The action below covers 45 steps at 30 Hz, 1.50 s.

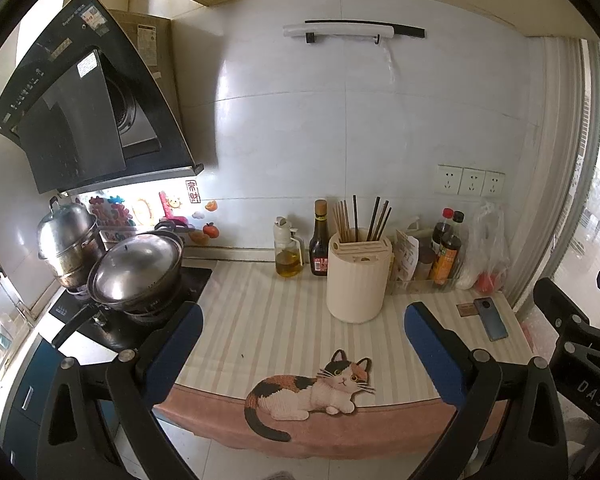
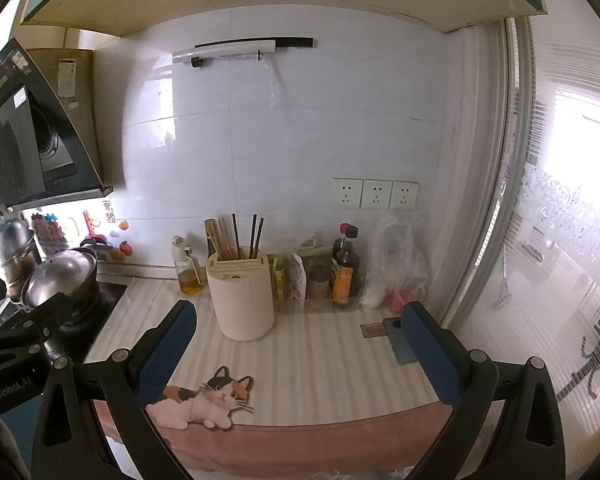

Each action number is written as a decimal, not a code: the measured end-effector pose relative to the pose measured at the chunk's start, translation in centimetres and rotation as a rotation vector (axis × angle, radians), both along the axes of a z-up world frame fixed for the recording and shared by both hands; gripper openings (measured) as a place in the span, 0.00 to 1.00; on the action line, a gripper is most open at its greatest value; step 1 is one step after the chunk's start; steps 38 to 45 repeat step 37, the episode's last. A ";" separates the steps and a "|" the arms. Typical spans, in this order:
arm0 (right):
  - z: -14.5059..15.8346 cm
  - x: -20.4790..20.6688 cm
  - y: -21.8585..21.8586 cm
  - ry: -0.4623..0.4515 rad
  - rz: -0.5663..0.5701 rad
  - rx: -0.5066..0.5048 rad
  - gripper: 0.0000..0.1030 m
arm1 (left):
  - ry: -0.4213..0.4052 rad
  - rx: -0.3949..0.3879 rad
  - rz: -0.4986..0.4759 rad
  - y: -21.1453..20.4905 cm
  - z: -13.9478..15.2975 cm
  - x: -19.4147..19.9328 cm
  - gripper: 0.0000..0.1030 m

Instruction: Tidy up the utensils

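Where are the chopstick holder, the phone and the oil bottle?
chopstick holder [image 1: 356,280], left wrist view, middle of its cream wall.
phone [image 1: 491,318], left wrist view, middle of its blue back.
oil bottle [image 2: 189,270], right wrist view, its clear body.

A home kitchen: a slanted black range hood [image 1: 84,96] hangs over steel pots [image 1: 136,268] on a stove, and oil and sauce bottles [image 1: 320,240] line the tiled wall beside a chopstick holder [image 1: 358,276] on the striped surface [image 1: 260,312].

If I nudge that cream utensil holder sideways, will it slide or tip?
The cream utensil holder looks wide and flat-based, so it would probably slide rather than tip. It stands on a striped mat, which may grip it. The chopsticks stand loose and would likely rattle or shift.
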State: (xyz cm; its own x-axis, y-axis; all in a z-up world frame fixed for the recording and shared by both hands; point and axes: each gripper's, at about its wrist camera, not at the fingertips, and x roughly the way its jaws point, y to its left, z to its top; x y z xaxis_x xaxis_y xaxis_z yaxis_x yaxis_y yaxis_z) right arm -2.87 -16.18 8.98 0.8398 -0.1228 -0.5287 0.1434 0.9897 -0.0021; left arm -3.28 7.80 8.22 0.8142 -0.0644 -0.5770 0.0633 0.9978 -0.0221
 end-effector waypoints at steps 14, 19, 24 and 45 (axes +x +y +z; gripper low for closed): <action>0.1 -0.4 0.1 0.003 -0.002 -0.004 1.00 | 0.005 -0.002 -0.003 0.1 0.0 -0.4 1.00; 0.0 -0.6 0.2 0.006 -0.001 -0.004 1.00 | 0.007 -0.001 -0.004 0.3 -0.1 -0.5 1.00; 0.0 -0.5 0.1 0.005 0.000 -0.004 1.00 | 0.006 -0.002 -0.002 0.5 -0.1 -0.7 1.00; 0.0 -0.6 0.2 0.004 0.009 -0.003 1.00 | 0.004 -0.003 -0.009 0.5 0.0 -0.4 1.00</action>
